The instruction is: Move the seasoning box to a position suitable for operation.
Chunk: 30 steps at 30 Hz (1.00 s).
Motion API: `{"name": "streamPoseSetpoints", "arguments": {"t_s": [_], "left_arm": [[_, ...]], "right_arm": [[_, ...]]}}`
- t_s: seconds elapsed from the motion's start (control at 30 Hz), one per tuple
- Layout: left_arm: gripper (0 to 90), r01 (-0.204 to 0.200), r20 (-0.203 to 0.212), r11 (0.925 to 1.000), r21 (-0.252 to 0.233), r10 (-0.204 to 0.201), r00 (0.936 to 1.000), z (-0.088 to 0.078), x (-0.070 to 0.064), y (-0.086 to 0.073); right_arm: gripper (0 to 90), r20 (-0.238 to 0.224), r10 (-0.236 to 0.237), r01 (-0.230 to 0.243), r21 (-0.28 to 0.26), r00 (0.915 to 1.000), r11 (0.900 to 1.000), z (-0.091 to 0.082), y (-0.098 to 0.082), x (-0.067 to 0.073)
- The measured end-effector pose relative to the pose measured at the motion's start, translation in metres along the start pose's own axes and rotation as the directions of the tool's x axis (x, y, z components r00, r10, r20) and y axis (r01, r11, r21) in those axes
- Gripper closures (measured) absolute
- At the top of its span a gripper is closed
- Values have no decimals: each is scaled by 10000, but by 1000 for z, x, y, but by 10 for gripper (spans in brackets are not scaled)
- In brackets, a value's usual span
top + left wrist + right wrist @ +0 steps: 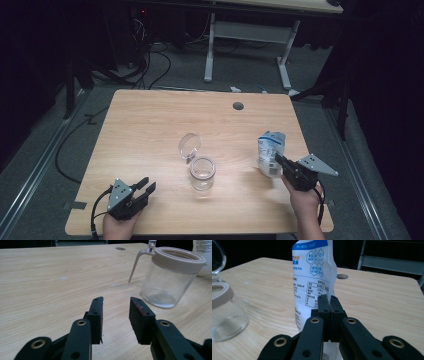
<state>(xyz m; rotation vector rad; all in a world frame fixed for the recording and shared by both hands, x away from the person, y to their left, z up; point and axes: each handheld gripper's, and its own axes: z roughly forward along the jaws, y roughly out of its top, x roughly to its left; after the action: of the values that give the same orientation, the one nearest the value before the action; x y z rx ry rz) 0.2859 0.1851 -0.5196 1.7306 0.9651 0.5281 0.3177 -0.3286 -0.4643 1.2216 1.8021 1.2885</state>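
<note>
The right gripper (329, 301) has its two black jaws pressed tight together. They pinch the edge of a tall white paper-like bag with blue print (313, 277). The bag stands up on the light wooden table (150, 130), near the right edge, and looks a bit crumpled at the top. In the high view the right gripper (278, 159) comes at the bag (270, 150) from the near side, with a hand (305, 200) behind it.

The left gripper (115, 300) has its jaws partly apart, with a gap between them. Nothing is in that gap, just bare table. From above, the left gripper (148, 184) sits low near the front left corner of the table, held by the other hand (119, 227).

Between the two grippers stands a clear round glass jar with a pale beige rim (202, 172). It is well apart from the left gripper and nearer to the bag. Its clear round lid (189, 145) is flipped up and back, so the jar is open. The jar (171, 277) looks empty, though the glass is shiny and it is hard to be sure.

Near the far edge of the table is a small round grey hole (238, 106).
</note>
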Motion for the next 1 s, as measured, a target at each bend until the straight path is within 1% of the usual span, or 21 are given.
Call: {"name": "streamPoseSetpoints", "arguments": {"t_s": [0.17,0.3,0.37,0.57,0.6,0.63,0.67,0.7,0.73,0.77,0.83,0.9,0.93,0.97,1.0], "left_arm": [[645,42,79,10000,-21,-42,10000,1,-1,0],[649,17,181,10000,70,-18,9998,3,-2,2],[651,13,231,9999,110,-15,9997,5,-3,3],[649,67,289,9998,164,-71,9996,14,-10,8],[638,56,453,9997,248,-68,9990,17,-12,11],[638,-50,517,9995,314,34,9987,19,-14,12],[629,-288,565,9988,394,266,9981,21,-17,13],[629,-374,638,9985,411,347,9974,23,-19,13],[625,-560,755,9974,453,525,9958,25,-20,13],[622,-630,803,9970,446,593,9950,27,-21,12],[624,-512,991,9981,329,477,9939,30,-21,10],[624,-396,1176,9986,358,351,9924,34,-21,10],[623,-374,1279,9988,318,330,9912,35,-21,10],[623,-429,1334,9987,286,387,9903,36,-21,10],[623,-488,1390,9987,136,464,9892,37,-22,11]], "right_arm": [[900,-168,-3,2,-74,9999,10000,-2,2,4],[900,-248,-83,81,-79,9997,9999,-2,3,8],[900,-331,20,-22,-79,9995,10000,-4,3,10],[900,-323,5,-8,-103,9995,9999,-8,1,14],[900,-320,69,-71,-63,9995,10000,-10,0,17],[900,-320,69,-71,-63,9995,10000,-10,0,17],[900,-312,78,-80,-49,9995,10000,-10,0,18],[900,-315,107,-107,5,9994,9999,-10,0,20],[900,-283,87,-86,16,9996,10000,-10,0,21],[900,-260,173,-172,47,9995,9998,-10,-1,24],[900,-155,177,-174,183,9997,9997,-9,-1,29],[900,-91,197,-193,464,9998,9987,-6,1,36],[900,-16,95,-93,675,10000,9977,-4,3,44],[900,-16,95,-93,675,10000,9977,-4,3,44],[900,28,58,-60,761,10000,9971,-3,4,46]]}}
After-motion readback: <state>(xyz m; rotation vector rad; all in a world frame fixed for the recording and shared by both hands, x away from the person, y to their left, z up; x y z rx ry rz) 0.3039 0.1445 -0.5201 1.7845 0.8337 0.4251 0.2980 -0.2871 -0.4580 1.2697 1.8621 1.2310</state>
